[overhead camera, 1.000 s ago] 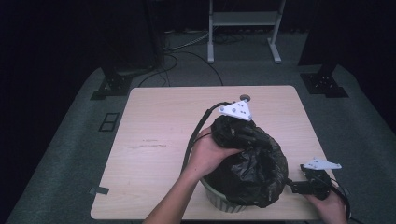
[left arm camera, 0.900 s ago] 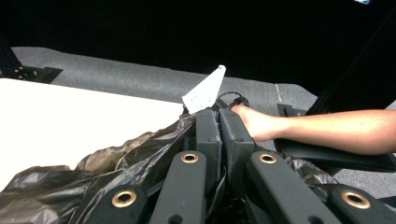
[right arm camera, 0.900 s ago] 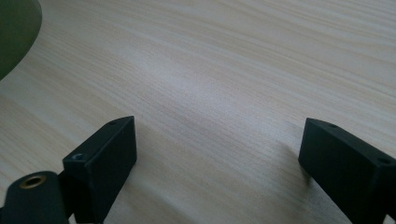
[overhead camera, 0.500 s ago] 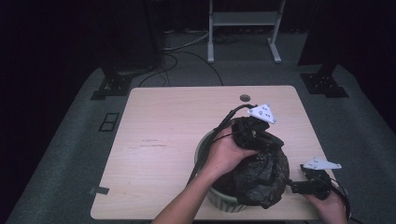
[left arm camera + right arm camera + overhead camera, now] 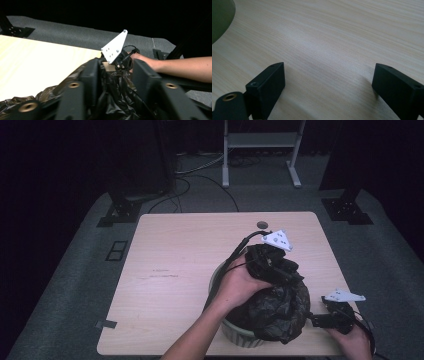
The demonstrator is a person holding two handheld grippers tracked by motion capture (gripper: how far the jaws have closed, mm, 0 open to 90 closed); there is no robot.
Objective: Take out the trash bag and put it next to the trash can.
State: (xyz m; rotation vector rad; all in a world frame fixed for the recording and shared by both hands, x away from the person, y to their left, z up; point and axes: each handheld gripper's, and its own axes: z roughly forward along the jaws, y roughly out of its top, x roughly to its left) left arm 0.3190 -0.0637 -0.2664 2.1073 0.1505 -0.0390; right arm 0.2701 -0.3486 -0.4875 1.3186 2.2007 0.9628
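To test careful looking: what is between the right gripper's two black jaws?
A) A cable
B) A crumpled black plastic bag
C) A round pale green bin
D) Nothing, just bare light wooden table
D: in the right gripper view, the right gripper stands wide open over bare light wooden table.

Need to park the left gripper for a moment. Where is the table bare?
The table is bare left of the bin, and along the far edge near the small dark disc. The near right corner is crowded: black bag, right gripper.
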